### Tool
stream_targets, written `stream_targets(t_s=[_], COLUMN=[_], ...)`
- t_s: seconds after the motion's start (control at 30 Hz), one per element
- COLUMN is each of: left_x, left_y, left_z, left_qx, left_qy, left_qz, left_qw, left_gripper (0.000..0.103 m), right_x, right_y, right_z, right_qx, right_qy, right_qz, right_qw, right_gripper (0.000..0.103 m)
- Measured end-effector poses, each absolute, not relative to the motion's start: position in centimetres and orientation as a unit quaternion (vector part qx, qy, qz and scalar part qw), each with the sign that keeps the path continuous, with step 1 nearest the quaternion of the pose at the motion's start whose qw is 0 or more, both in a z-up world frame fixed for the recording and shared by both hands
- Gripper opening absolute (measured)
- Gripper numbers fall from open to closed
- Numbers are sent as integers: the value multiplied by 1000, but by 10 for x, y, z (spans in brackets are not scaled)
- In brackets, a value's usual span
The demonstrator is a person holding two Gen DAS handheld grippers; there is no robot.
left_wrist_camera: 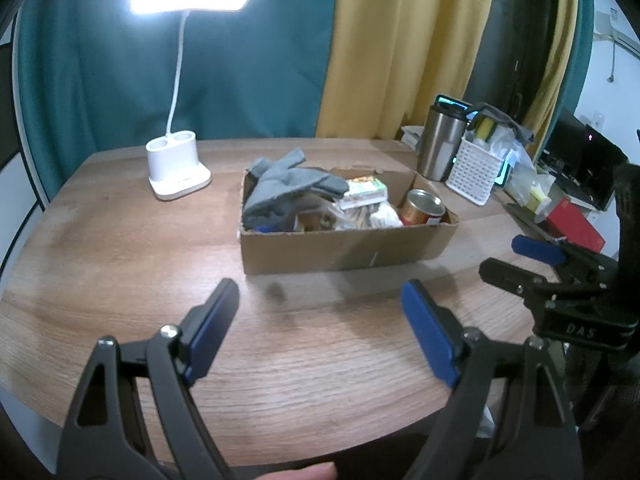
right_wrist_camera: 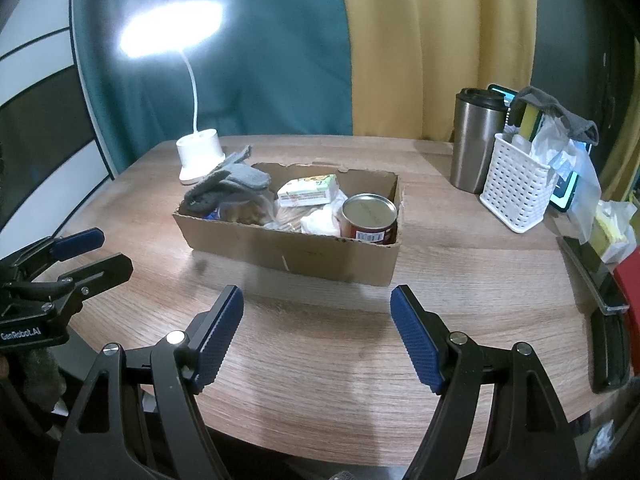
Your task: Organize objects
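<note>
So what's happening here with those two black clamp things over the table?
A person is holding a two-finger gripper in each hand to tidy up objects. Both the left gripper and the right gripper are open and empty, poised above the wooden table in front of a cardboard box. The box holds a grey glove, a tin can, a small green-and-white packet and some bags. Nothing is being gripped yet.
</note>
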State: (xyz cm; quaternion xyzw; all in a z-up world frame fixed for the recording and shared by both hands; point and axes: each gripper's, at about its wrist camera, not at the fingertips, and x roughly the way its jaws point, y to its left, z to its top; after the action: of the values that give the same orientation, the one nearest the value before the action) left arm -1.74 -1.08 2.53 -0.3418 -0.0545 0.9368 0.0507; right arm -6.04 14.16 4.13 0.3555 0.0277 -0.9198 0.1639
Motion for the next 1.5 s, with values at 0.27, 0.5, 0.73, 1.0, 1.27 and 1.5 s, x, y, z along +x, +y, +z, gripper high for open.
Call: stream_targets(t_s=[0.27,0.5,0.73,1.0,1.27,1.5], left_x=[-17,-17,-17,-17,-17,-15], left_y=[-12,-12,-12,-12,-12,-13], left_z=[25,24,24,24,25,29], left_qx=[-342,-342,-341,-341,-341,-337], left_qy=[-57,-57,-57,-57,-58,-57], left_qz=[937,937,937,937,937,938], left_qw=[49,49,49,49,49,51], left_gripper=[85,85,85,85,85,85], right_x=[-61,-61,-60,-61,-61,-64], right_y=[142,141,141,142,142,145], right_z=[41,41,42,42,42,43], right_qx=[355,356,353,353,352,352], right_qy=[26,27,27,26,26,23], right_qz=[-920,-920,-921,-921,-922,-922], right_qw=[163,163,162,162,161,158], right_gripper=[79,79,79,79,79,79])
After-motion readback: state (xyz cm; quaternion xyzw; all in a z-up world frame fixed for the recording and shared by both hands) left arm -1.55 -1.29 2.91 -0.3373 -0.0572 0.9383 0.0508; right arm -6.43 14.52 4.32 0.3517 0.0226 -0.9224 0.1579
